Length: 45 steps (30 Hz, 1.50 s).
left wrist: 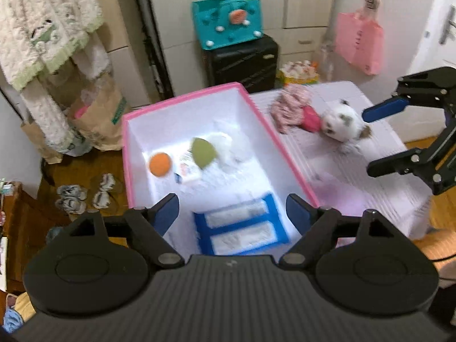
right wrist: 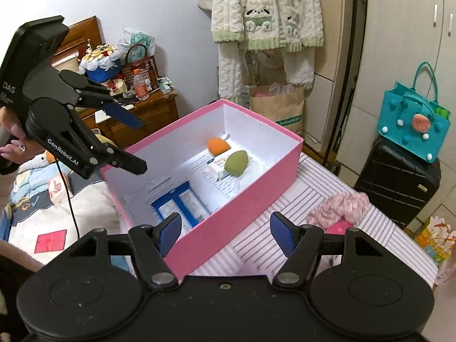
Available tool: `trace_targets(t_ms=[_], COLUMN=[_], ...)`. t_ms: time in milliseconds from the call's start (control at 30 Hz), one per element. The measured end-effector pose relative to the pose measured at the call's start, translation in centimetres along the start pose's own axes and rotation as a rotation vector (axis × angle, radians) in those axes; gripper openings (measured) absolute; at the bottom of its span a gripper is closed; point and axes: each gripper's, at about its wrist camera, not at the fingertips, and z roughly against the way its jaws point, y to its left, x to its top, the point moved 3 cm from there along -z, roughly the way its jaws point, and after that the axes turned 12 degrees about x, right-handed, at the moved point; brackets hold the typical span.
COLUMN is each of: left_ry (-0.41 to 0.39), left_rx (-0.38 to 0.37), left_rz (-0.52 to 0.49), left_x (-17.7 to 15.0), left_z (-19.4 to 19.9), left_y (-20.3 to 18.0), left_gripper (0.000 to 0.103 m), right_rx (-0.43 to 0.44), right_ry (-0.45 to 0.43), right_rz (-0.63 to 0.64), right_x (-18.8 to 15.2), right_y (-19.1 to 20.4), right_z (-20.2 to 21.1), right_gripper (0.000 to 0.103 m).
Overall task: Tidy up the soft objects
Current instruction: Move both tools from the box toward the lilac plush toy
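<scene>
Left wrist view: we see the left gripper (left wrist: 232, 213) spread wide, empty, above the pink box's (left wrist: 250, 101) near end; orange ball (left wrist: 160, 164) and green sponge (left wrist: 203, 152) lie farther in. Right gripper (right wrist: 225, 232) also spread, empty, over the near box wall

Small cluttered bedroom, indoor light, no window in view. Pale lilac wall (right wrist: 142, 5) upper left of right wrist view; cream fleece pyjamas (right wrist: 265, 14) hang top centre, brown paper bag (right wrist: 280, 105) on floor below them. Cream wardrobe doors (right wrist: 404, 65) fill the right side. Black suitcase (right wrist: 399, 176) stands right of centre, teal felt tote (right wrist: 413, 122) on top of it. Wooden nightstand (right wrist: 142, 116) left of centre, piled with bottle and oddments. Wooden floor (left wrist: 82, 171) at left of left wrist view, slippers (left wrist: 85, 193) on it. Pink bag (left wrist: 359, 42) hangs upper right, white door (left wrist: 439, 22) at the edge. Bedding (right wrist: 88, 208) lower left.
</scene>
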Motion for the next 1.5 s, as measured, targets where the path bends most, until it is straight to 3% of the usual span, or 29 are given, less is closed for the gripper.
trace_targets(t_ms=[300,600,867,1033,1167,1300,1500], left_ry=[-0.056,-0.074,-0.088,-0.111,-0.098,-0.090,-0.080], left_rx=[-0.082,-0.175,-0.227,-0.207,-0.234,-0.227,-0.205], left_rz=[-0.156,-0.205,-0.224,-0.161,-0.121,-0.085,0.052], left_x=[-2.2,-2.7,-3.4,-3.8,-4.2,-4.3,-4.9], left_z=[3.2,3.0,2.1,1.0,0.0,-1.1,-4.2], left_y=[-5.0,-9.2,-12.8,-14.3,-15.6,-16.5,-17.0], left_gripper=[0.082,0.082,0.081,0.080,0.080,0.080,0.080], right_rx=[-0.018,-0.054,-0.027,-0.059,-0.097,-0.070,-0.062], right_ry=[-0.001,0.002,-0.009,-0.010,-0.019,-0.055,-0.142], right_rz=[-0.067,-0.087,-0.071,-0.006,0.049,0.060,0.070], right_x=[-4.3,-8.5,-11.8,-13.6,-14.5,-15.2,-16.7], right_y=[2.7,3.7,3.0,2.5,1.9,1.1,-0.4], right_z=[2.4,3.6,2.8,1.0,0.0,-0.6,-1.8], right_gripper=[0.074,0.076,0.080,0.080,0.080,0.081,0.081])
